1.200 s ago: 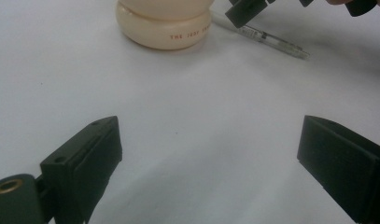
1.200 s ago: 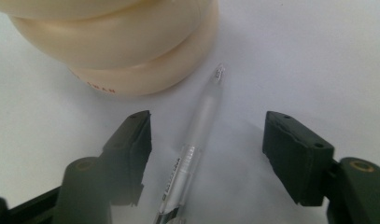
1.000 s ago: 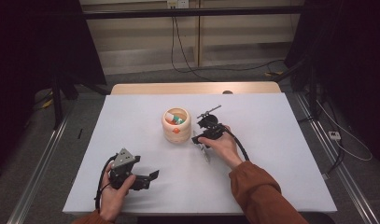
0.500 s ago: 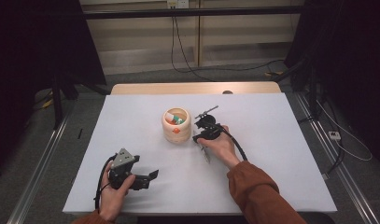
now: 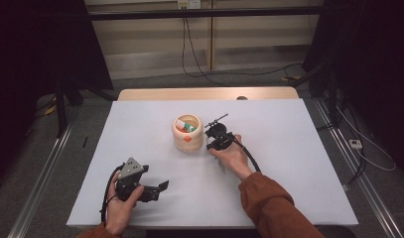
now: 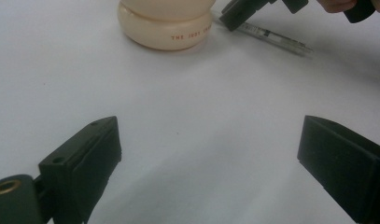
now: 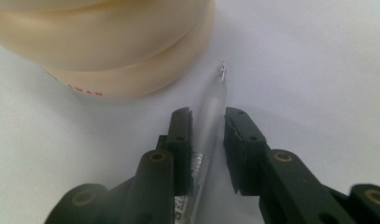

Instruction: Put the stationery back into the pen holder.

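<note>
Left gripper (image 5: 157, 188): held low at the near left of the white table (image 5: 299, 198), jaws spread wide with bare tabletop between them. It holds nothing and sits well apart from the work, evidently parked clear so the other hand has room.

Right gripper (image 7: 207, 140): held just beside the cream pot (image 5: 187, 134), on its right. Its 2 jaws straddle a clear plastic pen (image 7: 211, 105) lying flat on the table. A narrow gap shows on each side of the barrel, so the jaws are nearly closed but not seen clamping it. The low, along-the-barrel approach suits a thin item that must be pinched from the table surface.

Pen: on the table, tip pointing toward the pot's base and close to it, not touching.

Pot: upright near mid-table, open-topped, already holding several coloured items. Judgement: the pen is probably bound there.
</note>
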A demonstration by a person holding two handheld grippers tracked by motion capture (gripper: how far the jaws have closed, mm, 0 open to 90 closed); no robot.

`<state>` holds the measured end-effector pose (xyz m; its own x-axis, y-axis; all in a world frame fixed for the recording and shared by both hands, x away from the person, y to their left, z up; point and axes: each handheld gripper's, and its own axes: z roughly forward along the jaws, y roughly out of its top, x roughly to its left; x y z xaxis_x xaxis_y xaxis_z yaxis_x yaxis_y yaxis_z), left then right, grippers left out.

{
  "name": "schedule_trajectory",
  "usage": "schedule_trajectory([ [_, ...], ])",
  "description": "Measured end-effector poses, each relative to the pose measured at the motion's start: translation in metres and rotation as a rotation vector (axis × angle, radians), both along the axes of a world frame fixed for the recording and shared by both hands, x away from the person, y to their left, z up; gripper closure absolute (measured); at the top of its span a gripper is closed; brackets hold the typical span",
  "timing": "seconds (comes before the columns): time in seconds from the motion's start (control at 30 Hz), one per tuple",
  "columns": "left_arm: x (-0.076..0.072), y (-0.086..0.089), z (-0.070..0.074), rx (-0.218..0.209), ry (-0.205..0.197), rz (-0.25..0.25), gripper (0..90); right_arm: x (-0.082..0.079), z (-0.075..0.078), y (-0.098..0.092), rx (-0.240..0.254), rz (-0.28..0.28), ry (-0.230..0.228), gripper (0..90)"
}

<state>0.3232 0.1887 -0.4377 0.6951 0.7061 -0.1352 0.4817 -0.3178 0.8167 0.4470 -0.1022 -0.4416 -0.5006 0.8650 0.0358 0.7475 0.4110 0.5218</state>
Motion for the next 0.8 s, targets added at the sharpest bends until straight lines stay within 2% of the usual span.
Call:
schedule_trajectory([
  [0.4,0.0002,0.0001,-0.0004,-0.001,0.002,0.0,6.1,0.0011,0.0009,0.0002,0.004,-0.03,0.013,81.2],
  [0.8,0.0003,0.0005,-0.0005,0.001,0.005,-0.002,6.1,0.0018,0.0021,-0.0048,0.052,-0.025,0.018,81.3],
])
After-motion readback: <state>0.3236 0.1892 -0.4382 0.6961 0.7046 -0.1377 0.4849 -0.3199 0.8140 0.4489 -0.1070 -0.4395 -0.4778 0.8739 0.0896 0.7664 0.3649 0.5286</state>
